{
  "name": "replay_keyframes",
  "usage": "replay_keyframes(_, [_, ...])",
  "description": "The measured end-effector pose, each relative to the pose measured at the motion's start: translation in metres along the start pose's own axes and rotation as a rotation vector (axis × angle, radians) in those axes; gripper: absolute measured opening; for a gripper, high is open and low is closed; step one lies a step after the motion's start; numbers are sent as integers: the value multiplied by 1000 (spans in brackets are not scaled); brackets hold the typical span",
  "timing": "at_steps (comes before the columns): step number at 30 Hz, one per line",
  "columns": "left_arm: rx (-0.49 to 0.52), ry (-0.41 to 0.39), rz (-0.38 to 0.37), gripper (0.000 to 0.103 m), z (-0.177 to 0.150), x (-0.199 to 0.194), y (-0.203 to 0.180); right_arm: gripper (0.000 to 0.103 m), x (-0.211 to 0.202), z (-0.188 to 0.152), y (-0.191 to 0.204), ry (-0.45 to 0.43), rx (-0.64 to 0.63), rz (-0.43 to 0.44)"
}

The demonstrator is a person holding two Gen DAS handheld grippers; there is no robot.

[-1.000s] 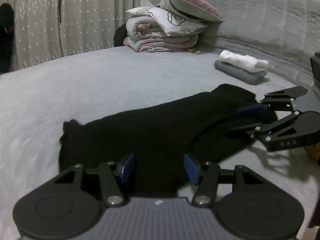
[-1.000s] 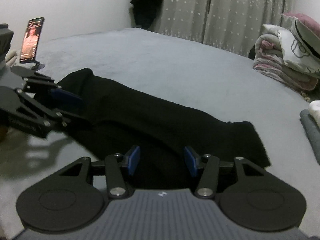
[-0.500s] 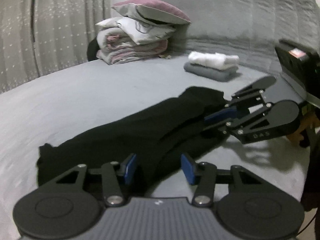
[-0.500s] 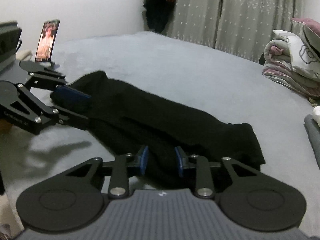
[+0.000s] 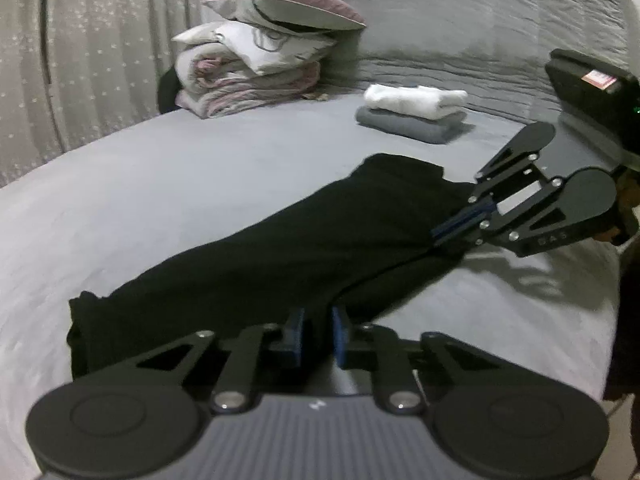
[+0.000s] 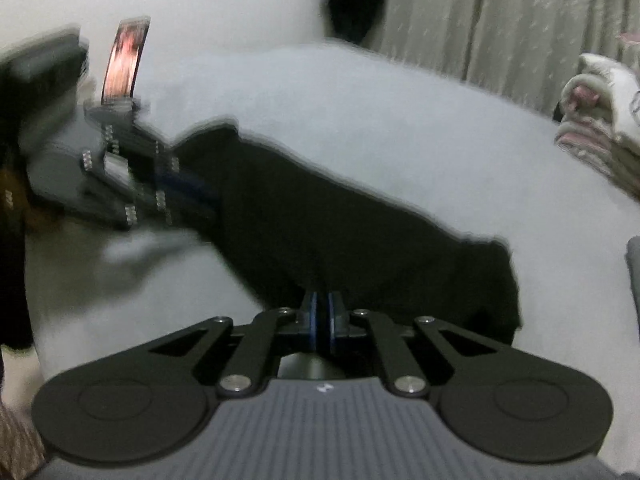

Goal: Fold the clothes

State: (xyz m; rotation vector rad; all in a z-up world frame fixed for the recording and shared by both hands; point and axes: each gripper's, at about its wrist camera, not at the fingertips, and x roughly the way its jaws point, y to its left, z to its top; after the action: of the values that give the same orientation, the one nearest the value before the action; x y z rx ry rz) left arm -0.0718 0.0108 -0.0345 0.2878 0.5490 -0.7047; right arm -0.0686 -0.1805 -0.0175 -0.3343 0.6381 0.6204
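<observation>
Black garment (image 5: 256, 264) lies lengthwise on the grey bed (image 5: 168, 176), near its front edge, short of the folded white and grey stack (image 5: 412, 114). Left gripper (image 5: 318, 336), wide open 1.0 s and 0.5 s ago, has now narrowed onto the garment's near edge, dark fabric between the blue pads. Right gripper (image 6: 321, 322), half-closed 0.5 s ago, is now pinched tight on the opposite end; right wrist view is motion-blurred.

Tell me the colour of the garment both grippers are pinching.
Plain black garment, no pattern visible. It shows best in the left wrist view, stretched across the grey bed.
</observation>
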Motion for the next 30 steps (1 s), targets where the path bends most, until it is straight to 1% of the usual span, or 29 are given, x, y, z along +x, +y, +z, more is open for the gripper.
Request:
replay_keyframes(2, [5, 15, -25, 12, 1, -3, 2, 12, -2, 2, 1, 6, 6, 25])
replay_keyframes(3, [5, 34, -49, 12, 1, -4, 4, 17, -5, 3, -1, 5, 24, 48])
replay_keyframes(5, [-3, 78, -108, 12, 1, -5, 8, 17, -9, 4, -7, 4, 64, 89])
replay_keyframes(6, [-11, 102, -142, 15, 0, -6, 11, 17, -11, 4, -11, 5, 82, 103])
replay_keyframes(7, [-22, 102, -159, 20, 0, -8, 12, 17, -12, 4, -14, 0, 107, 111])
replay_keyframes(8, [-33, 102, -176, 28, -1, -10, 14, 17, -13, 5, -18, -10, 136, 115])
replay_keyframes(9, [-44, 102, -194, 33, -1, -12, 16, 17, -14, 6, -21, -23, 166, 117])
replay_keyframes(10, [-55, 102, -211, 42, -1, -14, 17, 17, -15, 8, -24, -43, 196, 116])
replay_keyframes(11, [-75, 78, -213, 46, 0, -17, 20, 17, -15, 9, -26, -62, 217, 110])
replay_keyframes(12, [-95, 53, -215, 47, 1, -19, 22, 18, -14, 10, -28, -78, 233, 102])
replay_keyframes(13, [-123, 29, -216, 50, 2, -20, 26, 18, -13, 12, -28, -92, 243, 87])
replay_keyframes(14, [-156, 2, -207, 55, 3, -20, 30, 18, -10, 13, -27, -105, 249, 68])
replay_keyframes(15, [-181, -19, -189, 58, 3, -19, 32, 18, -8, 15, -27, -116, 253, 51])
replay_keyframes(17, [-220, -53, -144, 58, 4, -16, 37, 21, -2, 18, -25, -133, 257, 22])
replay_keyframes(18, [-234, -66, -116, 58, 6, -13, 38, 29, 2, 20, -24, -142, 259, 8])
replay_keyframes(19, [-243, -71, -88, 58, 7, -9, 39, 41, 7, 22, -23, -152, 260, -5])
replay_keyframes(20, [-249, -75, -69, 58, 8, -5, 41, 45, 11, 24, -22, -162, 262, -18])
replay_keyframes(22, [-261, -81, -31, 58, 9, 2, 44, 46, 21, 29, -20, -178, 260, -44])
replay_keyframes(24, [-246, -59, -10, 58, 6, 7, 46, 46, 31, 36, -19, -187, 255, -68])
replay_keyframes(26, [-231, -37, 11, 59, 4, 11, 48, 47, 39, 39, -21, -191, 269, -69])
replay_keyframes(28, [-215, -15, 32, 59, 1, 15, 50, 50, 49, 42, -23, -178, 275, -66])
replay_keyframes(30, [-200, 8, 53, 61, -1, 20, 52, 51, 58, 41, -23, -142, 263, -79])
